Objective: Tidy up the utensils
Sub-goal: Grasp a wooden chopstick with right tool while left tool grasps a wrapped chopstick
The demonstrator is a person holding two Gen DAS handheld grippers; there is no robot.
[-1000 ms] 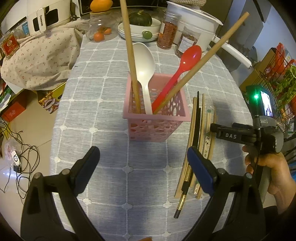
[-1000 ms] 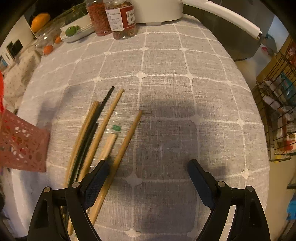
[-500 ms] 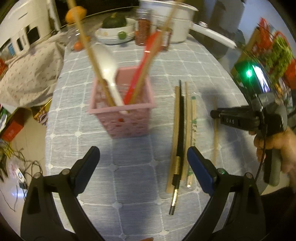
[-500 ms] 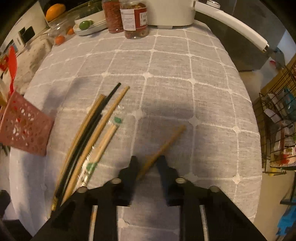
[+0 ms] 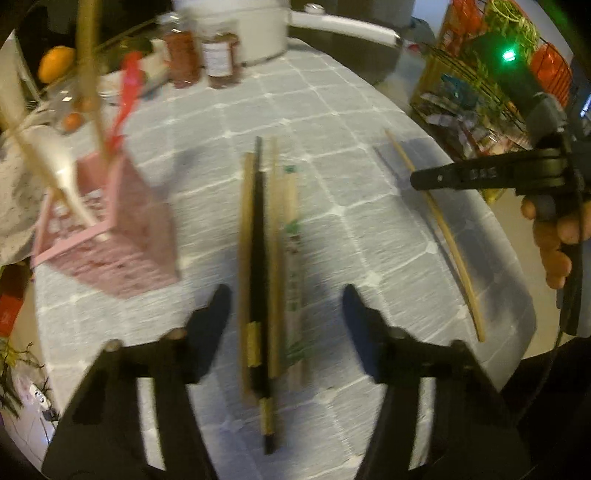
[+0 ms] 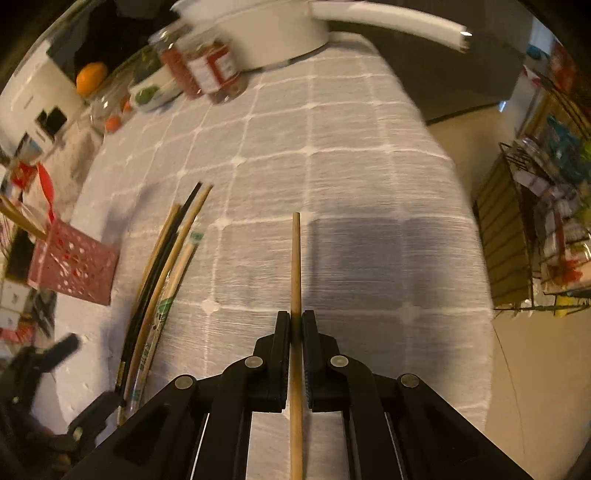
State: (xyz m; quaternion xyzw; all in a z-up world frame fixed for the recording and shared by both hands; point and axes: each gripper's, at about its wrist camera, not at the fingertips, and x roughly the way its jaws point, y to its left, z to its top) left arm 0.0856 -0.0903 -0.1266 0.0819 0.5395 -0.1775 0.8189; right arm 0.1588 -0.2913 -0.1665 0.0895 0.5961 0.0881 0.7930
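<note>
A bundle of chopsticks (image 5: 266, 258), wooden, black and one paper-wrapped, lies on the grey checked tablecloth (image 5: 354, 122). My left gripper (image 5: 286, 317) straddles the bundle's near end. Its jaws are closing, and the pads stand clear of the sticks. The right gripper (image 6: 295, 325) is shut on a single wooden chopstick (image 6: 295, 258), held above the cloth and pointing away. In the left wrist view that gripper (image 5: 417, 180) and its chopstick (image 5: 454, 251) are at the right. A pink basket (image 5: 110, 236) at the left holds a white spoon (image 5: 55, 162), a red spoon (image 5: 127, 88) and chopsticks.
Spice jars (image 6: 210, 70), a white pot (image 6: 273, 33) with a long handle, a bowl and an orange (image 6: 90, 75) crowd the table's far end. A wire rack (image 6: 546, 221) of goods stands past the right table edge. A hand (image 5: 554, 236) holds the right gripper's grip.
The right gripper shut on one chopstick and lifted it away from the bundle. The left gripper swung right from the basket to over the bundle, and its jaws narrowed.
</note>
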